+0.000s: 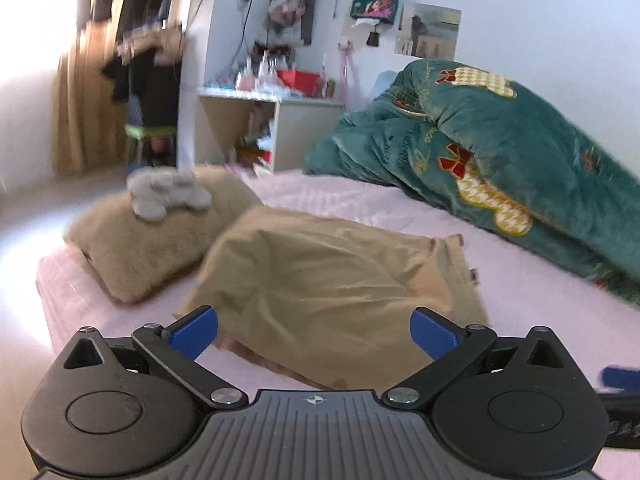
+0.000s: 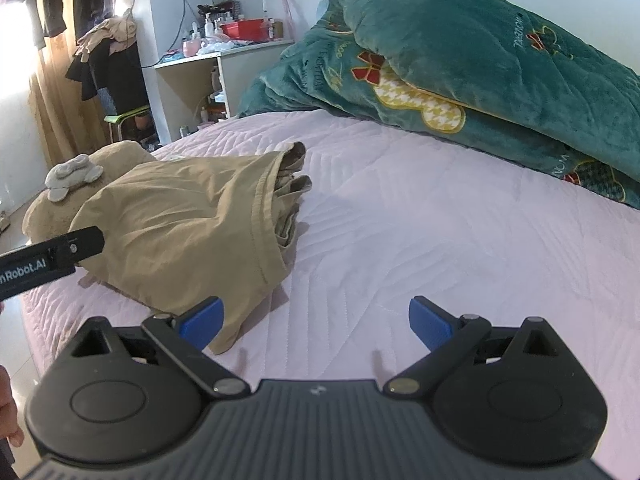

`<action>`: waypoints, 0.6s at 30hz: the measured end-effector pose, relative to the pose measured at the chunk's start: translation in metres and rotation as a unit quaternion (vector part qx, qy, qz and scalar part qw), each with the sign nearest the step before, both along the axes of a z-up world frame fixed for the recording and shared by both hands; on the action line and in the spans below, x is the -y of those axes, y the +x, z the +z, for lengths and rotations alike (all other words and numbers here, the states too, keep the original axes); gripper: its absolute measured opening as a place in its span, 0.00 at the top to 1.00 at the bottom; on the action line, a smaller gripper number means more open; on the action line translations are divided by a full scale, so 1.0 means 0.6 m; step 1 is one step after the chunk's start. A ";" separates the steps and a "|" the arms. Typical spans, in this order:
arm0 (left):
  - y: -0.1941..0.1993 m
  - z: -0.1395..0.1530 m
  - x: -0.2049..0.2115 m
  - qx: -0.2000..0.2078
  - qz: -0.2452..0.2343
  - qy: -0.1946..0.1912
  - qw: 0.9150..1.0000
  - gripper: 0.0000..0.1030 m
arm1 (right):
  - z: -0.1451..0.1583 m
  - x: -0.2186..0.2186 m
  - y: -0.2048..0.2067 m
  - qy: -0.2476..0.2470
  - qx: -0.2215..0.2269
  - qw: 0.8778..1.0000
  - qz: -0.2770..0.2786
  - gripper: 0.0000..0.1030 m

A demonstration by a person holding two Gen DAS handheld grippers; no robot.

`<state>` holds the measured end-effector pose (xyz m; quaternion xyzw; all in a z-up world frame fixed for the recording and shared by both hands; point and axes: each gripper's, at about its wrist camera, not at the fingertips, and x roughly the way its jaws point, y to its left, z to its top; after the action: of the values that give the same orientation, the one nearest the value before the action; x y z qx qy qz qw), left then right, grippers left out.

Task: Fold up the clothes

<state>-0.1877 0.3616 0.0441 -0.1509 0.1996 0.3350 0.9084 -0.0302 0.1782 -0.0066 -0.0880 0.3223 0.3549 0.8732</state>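
A bedroom, with a pink quilted bed (image 2: 400, 216) carrying everything: a rumpled teal blanket (image 2: 480, 60) heaped far ahead and to the right of both claws, and a furry tan cushion (image 1: 136, 240) with a small grey plush (image 1: 168, 192) on it, ahead and to the left. The khaki garment (image 1: 320, 280) lies in a folded bundle of several layers, directly ahead of the left claw (image 1: 314, 334), close to its tips; from the right claw (image 2: 316, 322) it lies ahead and to the left, its long axis running away from the claw, with the stacked layer edges facing right. The left claw is the nearer. Both claws stand wide apart and hold nothing, though the right claw's left fingertip (image 2: 202, 320) overlaps the bundle's near corner; contact cannot be told. The bundle would suit either a garment partway folded or one already done.
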 end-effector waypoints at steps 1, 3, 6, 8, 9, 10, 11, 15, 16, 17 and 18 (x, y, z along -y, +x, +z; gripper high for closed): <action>0.002 0.000 0.001 -0.003 -0.004 0.008 1.000 0.00 | 0.000 0.000 0.000 0.000 0.000 1.000 0.001 0.03; 0.010 -0.001 0.006 -0.018 -0.012 0.029 0.999 0.00 | -0.001 0.000 0.001 0.000 -0.002 1.000 0.001 0.03; 0.022 -0.002 0.014 -0.040 -0.024 0.062 0.997 0.00 | -0.001 0.001 0.002 0.000 -0.002 1.000 0.003 0.03; 0.029 -0.004 0.018 -0.052 -0.022 0.082 0.995 0.00 | -0.002 0.001 0.002 -0.002 0.000 1.000 0.005 0.03; 0.032 -0.005 0.020 -0.057 -0.021 0.091 0.994 0.00 | -0.002 0.001 0.002 -0.003 0.000 1.000 0.005 0.03; 0.035 -0.006 0.022 -0.063 -0.019 0.101 0.993 0.00 | -0.003 0.001 0.003 -0.004 0.000 1.000 0.006 0.03; 0.037 -0.007 0.022 -0.066 -0.018 0.107 0.992 0.00 | -0.004 0.002 0.003 -0.005 0.000 1.000 0.006 0.03; 0.023 -0.006 0.041 -0.063 -0.019 0.100 0.993 0.00 | -0.009 0.003 0.005 -0.005 -0.005 1.000 0.006 0.03; 0.022 -0.005 0.039 -0.060 -0.022 0.096 0.993 0.00 | -0.010 0.004 0.005 -0.004 -0.006 1.000 0.007 0.03; 0.021 -0.005 0.038 -0.060 -0.023 0.095 0.993 0.00 | -0.011 0.004 0.005 -0.005 -0.006 1.000 0.007 0.03; 0.020 -0.005 0.038 -0.060 -0.023 0.096 0.993 0.00 | -0.012 0.004 0.005 -0.006 -0.006 1.000 0.007 0.03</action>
<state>-0.1759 0.3386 0.0409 -0.0382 0.2246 0.3398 0.9125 -0.0273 0.1755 -0.0139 -0.0932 0.3290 0.3600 0.8680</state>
